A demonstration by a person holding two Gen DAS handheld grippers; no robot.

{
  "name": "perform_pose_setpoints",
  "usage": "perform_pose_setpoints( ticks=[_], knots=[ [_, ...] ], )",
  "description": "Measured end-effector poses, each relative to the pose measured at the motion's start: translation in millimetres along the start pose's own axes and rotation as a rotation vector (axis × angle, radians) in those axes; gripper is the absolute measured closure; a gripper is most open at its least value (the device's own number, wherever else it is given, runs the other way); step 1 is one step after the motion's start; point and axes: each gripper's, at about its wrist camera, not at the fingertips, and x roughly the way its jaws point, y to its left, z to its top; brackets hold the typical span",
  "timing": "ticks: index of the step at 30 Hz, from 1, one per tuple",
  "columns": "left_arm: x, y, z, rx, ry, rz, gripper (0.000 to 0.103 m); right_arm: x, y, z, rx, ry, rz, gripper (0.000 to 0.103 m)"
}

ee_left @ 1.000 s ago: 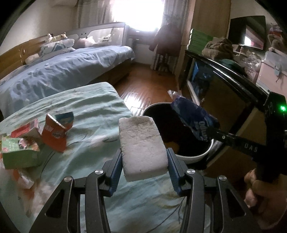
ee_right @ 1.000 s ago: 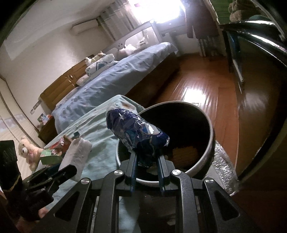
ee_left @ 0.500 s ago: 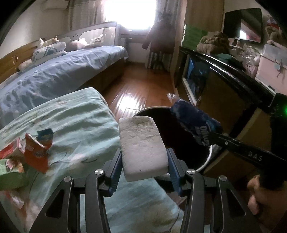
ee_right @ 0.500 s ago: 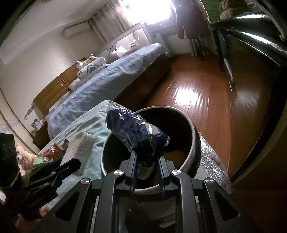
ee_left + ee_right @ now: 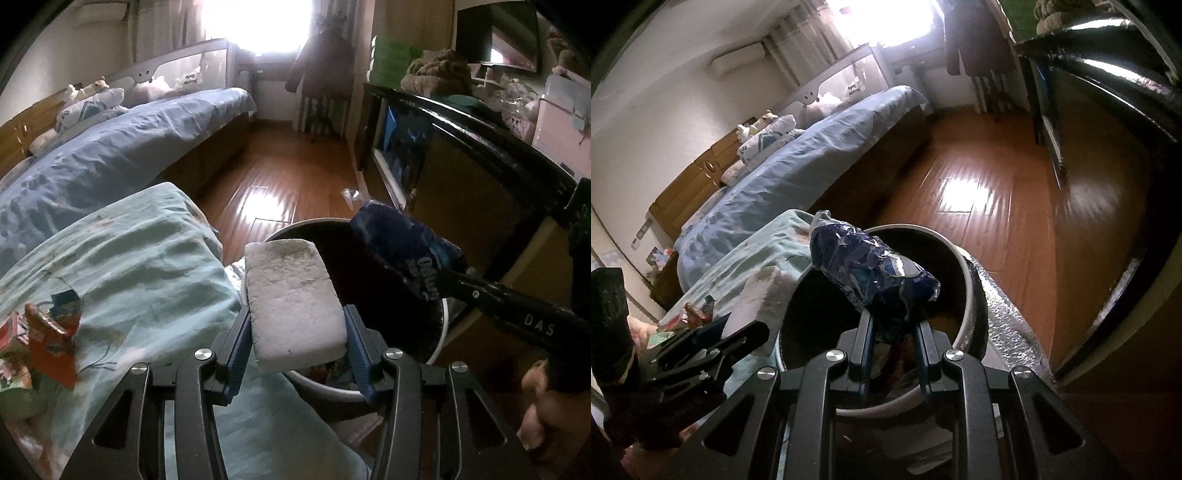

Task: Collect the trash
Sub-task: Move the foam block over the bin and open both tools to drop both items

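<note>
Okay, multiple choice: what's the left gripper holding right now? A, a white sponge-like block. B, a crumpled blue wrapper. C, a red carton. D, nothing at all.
A: the left gripper is clamped on the white block near the bin; the blue wrapper is in the right gripper.

each camera sits close behind its own tongs and looks forward and down along them. the left view faces the bin (image 5: 441, 325) from over the green-covered bed (image 5: 140, 258); the right view looks almost straight into it. both share the bin (image 5: 967, 280), wooden floor (image 5: 280, 177) and window.
</note>
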Motion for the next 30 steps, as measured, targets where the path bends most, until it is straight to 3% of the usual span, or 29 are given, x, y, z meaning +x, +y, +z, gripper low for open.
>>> perform_pose_setpoints(
  ticks=[17,20,22,30],
  knots=[
    [19.5,-3.8,10.1,0.005,0.029,-0.01,0.05,15.7,-10.4,9.9,0.039,0.029,-0.009,0.079],
    [17.5,-3.5,9.5,0.005,0.028,-0.012,0.039,15.2,-11.1,10.6,0.052,0.03,-0.003,0.068],
    [14.0,-2.3,7.5,0.002,0.023,-0.016,0.038,14.0,-11.2,9.9,0.056,0.025,0.001,0.056],
    [-8.6,16.0,-5.8,-0.052,0.006,-0.013,0.038,4.4,-2.7,4.4,0.055,0.007,0.019,0.055]
  ],
)
